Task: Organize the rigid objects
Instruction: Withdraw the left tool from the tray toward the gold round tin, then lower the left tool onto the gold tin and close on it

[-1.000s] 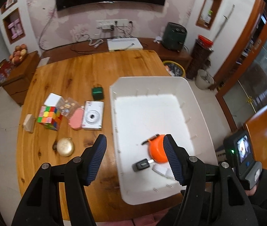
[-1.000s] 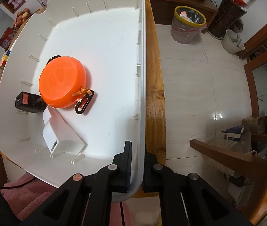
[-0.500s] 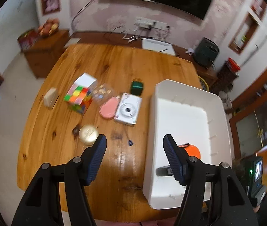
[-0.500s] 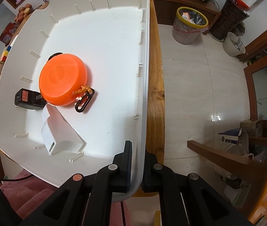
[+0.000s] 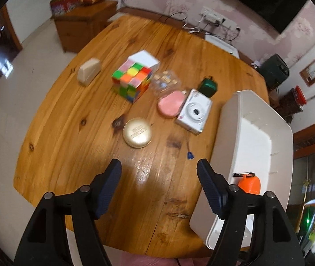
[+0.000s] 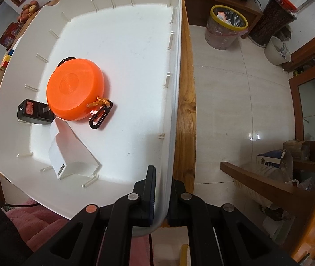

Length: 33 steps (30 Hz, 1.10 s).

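Above the wooden table (image 5: 73, 122), the left gripper (image 5: 159, 184) hovers, jaws apart; right gripper (image 6: 160, 196) apparently clamps the white bin (image 6: 170, 115) wall.

wooden table (image 5: 73, 137) | right: white bin (image 5: 226, 137) | centre: cube (image 5: 132, 81), gold compact (image 5: 137, 132), camera (image 5: 194, 112), pink case (image 5: 171, 104) | far left: beige block (image 5: 89, 72)
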Each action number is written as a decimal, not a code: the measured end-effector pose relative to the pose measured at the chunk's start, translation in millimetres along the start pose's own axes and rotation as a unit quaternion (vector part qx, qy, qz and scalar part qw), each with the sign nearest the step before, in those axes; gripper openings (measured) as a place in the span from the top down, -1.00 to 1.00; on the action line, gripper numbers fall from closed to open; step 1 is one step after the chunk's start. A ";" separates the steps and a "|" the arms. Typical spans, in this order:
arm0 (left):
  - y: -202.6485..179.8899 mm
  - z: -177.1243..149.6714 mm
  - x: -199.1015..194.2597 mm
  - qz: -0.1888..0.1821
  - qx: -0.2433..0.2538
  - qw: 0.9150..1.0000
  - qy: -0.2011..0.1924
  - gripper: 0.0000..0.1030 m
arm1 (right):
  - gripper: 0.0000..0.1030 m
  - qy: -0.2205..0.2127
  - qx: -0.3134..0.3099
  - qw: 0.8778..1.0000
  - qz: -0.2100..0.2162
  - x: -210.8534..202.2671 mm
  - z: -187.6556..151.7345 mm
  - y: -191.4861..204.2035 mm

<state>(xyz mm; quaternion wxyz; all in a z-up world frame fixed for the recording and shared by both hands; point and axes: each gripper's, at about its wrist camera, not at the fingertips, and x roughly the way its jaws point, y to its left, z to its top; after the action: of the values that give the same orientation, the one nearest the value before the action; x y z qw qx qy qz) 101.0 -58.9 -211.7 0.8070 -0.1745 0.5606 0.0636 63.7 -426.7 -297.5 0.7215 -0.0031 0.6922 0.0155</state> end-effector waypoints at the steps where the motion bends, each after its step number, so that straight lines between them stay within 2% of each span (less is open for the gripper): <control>1: 3.9 0.8 4.2 0.000 -0.009 1.000 0.006 -0.45 | 0.86 0.001 -0.002 1.000 -0.001 -0.2 -0.5 0.0; 8: 26.9 6.4 30.9 0.014 -0.052 0.998 0.037 -0.57 | 0.86 0.008 -0.021 1.000 -0.013 -0.6 -1.4 4.0; 21: 51.0 18.9 79.7 0.031 -0.091 0.992 0.083 -0.58 | 0.86 0.042 -0.049 0.998 -0.027 4.1 7.5 11.7; 27: 55.3 24.9 93.6 0.030 -0.098 0.990 0.094 -0.58 | 0.86 0.053 -0.057 0.997 -0.029 5.2 9.3 12.7; 33: 51.0 32.9 108.6 0.028 -0.084 0.990 0.106 -0.58 | 0.85 0.061 -0.057 0.996 -0.034 6.5 12.3 17.3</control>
<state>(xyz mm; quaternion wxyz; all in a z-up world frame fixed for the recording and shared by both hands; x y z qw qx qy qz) 154.3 -9.9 -312.9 0.7236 -0.2312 0.6402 0.1142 75.8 -408.9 -303.3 0.6767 -0.0690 0.7324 0.0299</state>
